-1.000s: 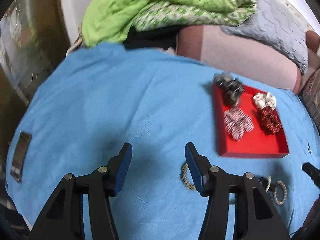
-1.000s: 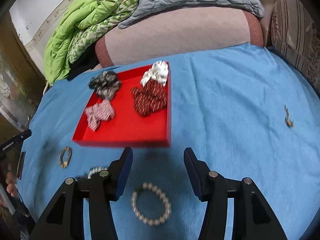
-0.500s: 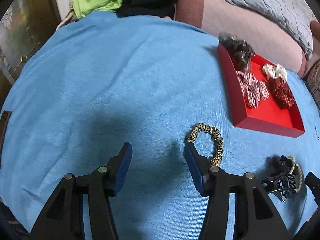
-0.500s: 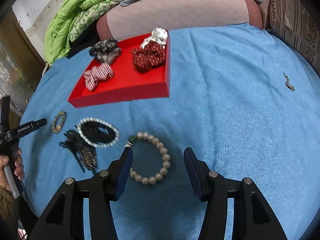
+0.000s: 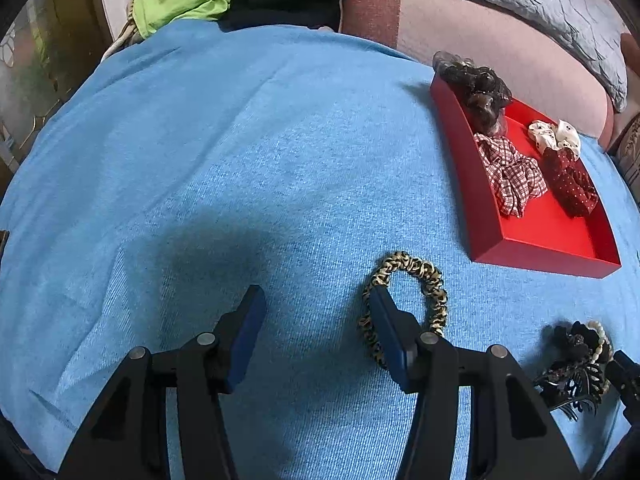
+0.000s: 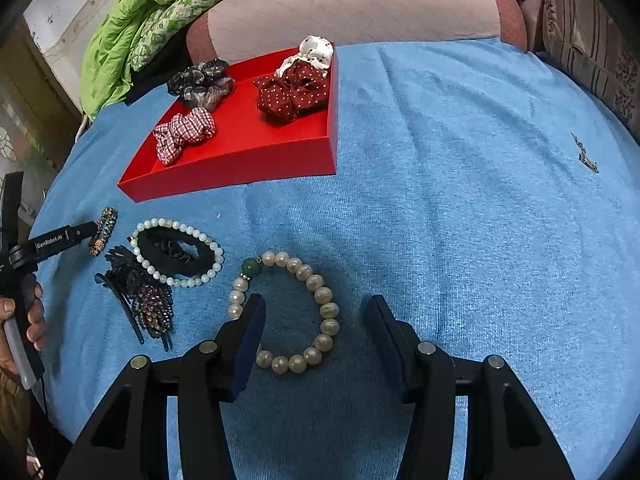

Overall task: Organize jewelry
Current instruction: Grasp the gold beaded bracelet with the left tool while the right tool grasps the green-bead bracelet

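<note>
both tongs are lining up over loose pieces, with nothing gripped yet.

the left tongs (image 5: 316,322) are closing, their right finger lying across the leopard-print hair tie (image 5: 406,304) at 1 o'clock, the gap bare; they need shifting right. the right tongs (image 6: 316,326) are standing half open, straddling the pearl bracelet (image 6: 286,314); they need lowering, then carrying to the red tray (image 6: 240,160) at 11 o'clock. whether the fingertips are touching the blue cloth (image 6: 460,220) is hidden.

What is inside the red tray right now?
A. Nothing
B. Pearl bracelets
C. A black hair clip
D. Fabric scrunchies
D. The red tray holds only fabric scrunchies, while the pearl bracelet and hair clip lie on the blue cloth outside it.
</note>
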